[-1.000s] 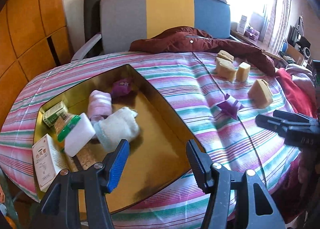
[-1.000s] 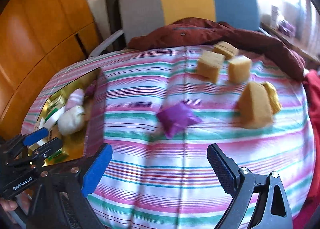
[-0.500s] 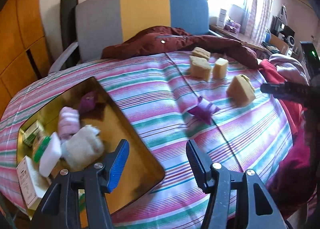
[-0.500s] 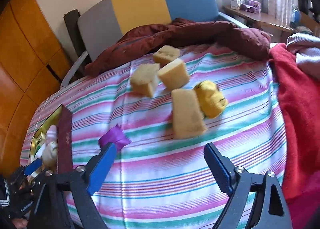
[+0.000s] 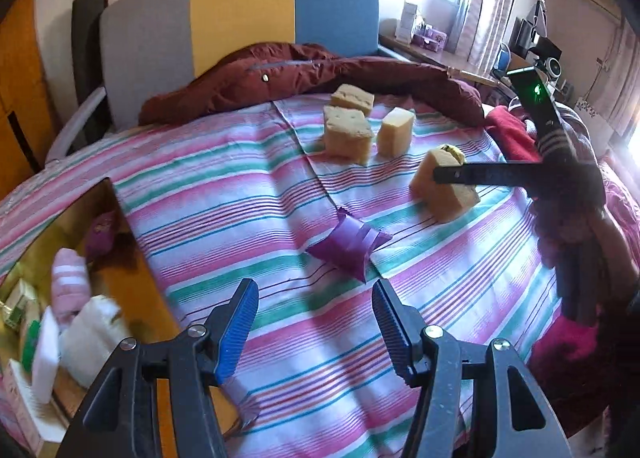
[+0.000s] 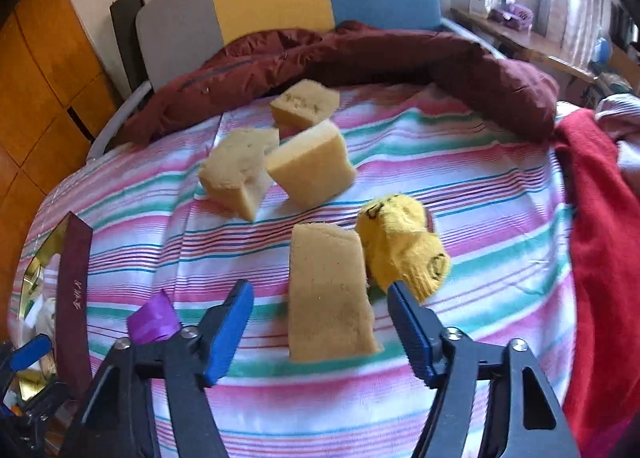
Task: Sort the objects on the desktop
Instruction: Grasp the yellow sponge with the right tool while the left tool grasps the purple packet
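striped bed cover (image 6: 460, 178), bedroom. my right claw (image 6: 320, 328) apart, has just been closing, sponge block (image 6: 328, 290) between pads, untouched. i'd centre it, spare yellow sock (image 6: 404, 246) alongside. left claw (image 5: 314, 328) apart, empty, purple packet (image 5: 352, 244) ahead. gold tray (image 5: 120, 258) rim left; open cover between.

A bed with a striped sheet (image 5: 240, 194) fills the view. Behind it stands a grey, yellow and blue headboard (image 5: 240, 14); a maroon jacket (image 5: 312, 70) lies along its foot.
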Available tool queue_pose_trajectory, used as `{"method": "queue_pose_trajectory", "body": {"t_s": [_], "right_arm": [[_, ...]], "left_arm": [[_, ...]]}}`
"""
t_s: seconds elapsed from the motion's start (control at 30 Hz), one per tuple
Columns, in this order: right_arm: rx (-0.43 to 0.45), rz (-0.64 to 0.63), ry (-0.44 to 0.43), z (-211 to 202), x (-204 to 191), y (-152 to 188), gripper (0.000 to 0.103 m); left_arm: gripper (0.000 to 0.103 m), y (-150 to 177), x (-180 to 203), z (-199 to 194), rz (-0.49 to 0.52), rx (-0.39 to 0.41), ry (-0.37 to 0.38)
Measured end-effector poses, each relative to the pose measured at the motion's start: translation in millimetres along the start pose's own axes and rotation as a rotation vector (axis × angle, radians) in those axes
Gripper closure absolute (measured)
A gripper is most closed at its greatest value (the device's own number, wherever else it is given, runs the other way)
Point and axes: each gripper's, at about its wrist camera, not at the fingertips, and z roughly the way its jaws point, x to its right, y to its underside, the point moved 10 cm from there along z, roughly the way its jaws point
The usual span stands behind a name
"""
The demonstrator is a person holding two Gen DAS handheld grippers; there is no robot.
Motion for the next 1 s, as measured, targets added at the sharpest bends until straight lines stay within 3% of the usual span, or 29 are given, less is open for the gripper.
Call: {"method": "queue_pose_trajectory", "body": {"t_s": [0.13, 0.47, 0.83, 1.0], "right_arm": [[-0.028, -0.011, 0.028, 13.6, 4.3, 5.3, 0.058], [-0.042, -0.013, 0.016, 15.8, 6.1, 2.4, 0.058], [-0.058, -0.001, 0.008, 21.0, 4.7, 1.9, 0.054], [-0.061, -0.001, 0.009, 23.3, 4.7, 2.5, 0.054]], "left_arm": [[0.043, -6.1, 3.5, 15.3, -0.011, -0.027, 0.023], [0.043, -20.9, 18.2, 59.1, 0.007, -0.1, 0.073], [0.045, -21.9, 31.9, 89.0, 0.105, -0.148, 0.092], [0.061, -17.5, 29.3, 100.8, 0.093, -0.169, 0.099]]}}
